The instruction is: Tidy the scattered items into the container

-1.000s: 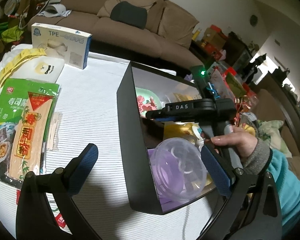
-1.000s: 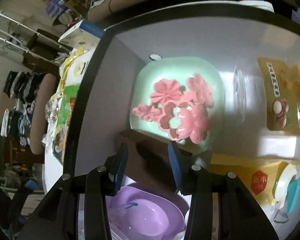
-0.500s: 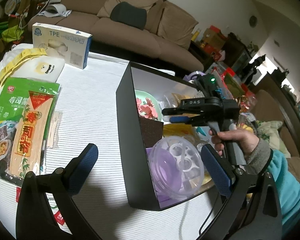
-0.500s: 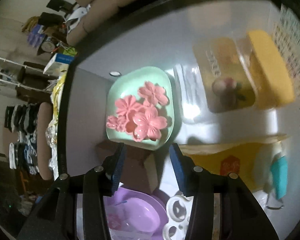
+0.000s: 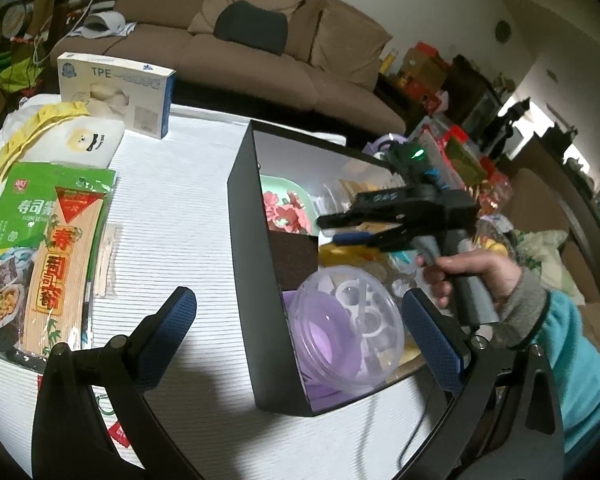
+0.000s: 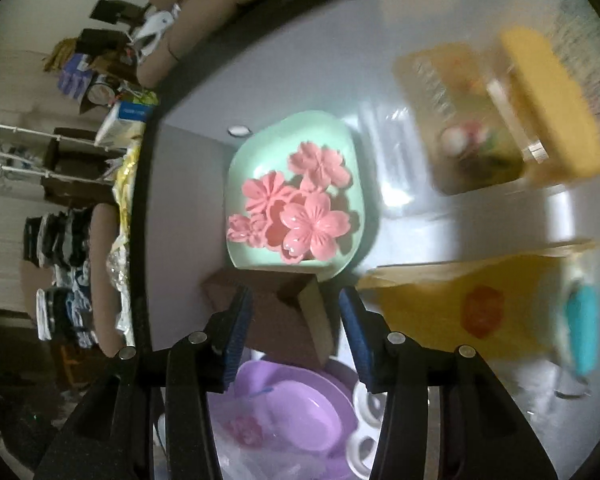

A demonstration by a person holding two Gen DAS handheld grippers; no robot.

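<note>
A black open container (image 5: 252, 264) stands on the white table. Inside lie a mint plate with pink flower moulds (image 6: 296, 200), a brown box (image 6: 284, 316), a purple lidded bowl (image 5: 340, 332) and yellow packets (image 6: 468, 304). My right gripper (image 6: 296, 312) is open and empty, hovering above the brown box; it also shows in the left wrist view (image 5: 340, 228) over the container. My left gripper (image 5: 300, 320) is wide open and empty, in front of the container's near wall. A sushi kit pack (image 5: 40, 240), a white bear pouch (image 5: 80, 140) and a TPE glove box (image 5: 116, 92) lie on the table to the left.
A packet of wooden sticks (image 5: 108, 260) lies beside the sushi kit. A brown sofa (image 5: 228, 52) stands behind the table. Cluttered goods (image 5: 460, 148) sit beyond the container on the right. A cable (image 5: 412, 432) trails over the table's near right edge.
My right gripper has risen and drawn back out of the container, still open and empty. The brown box stays inside by the mint plate. My left gripper has not moved.
</note>
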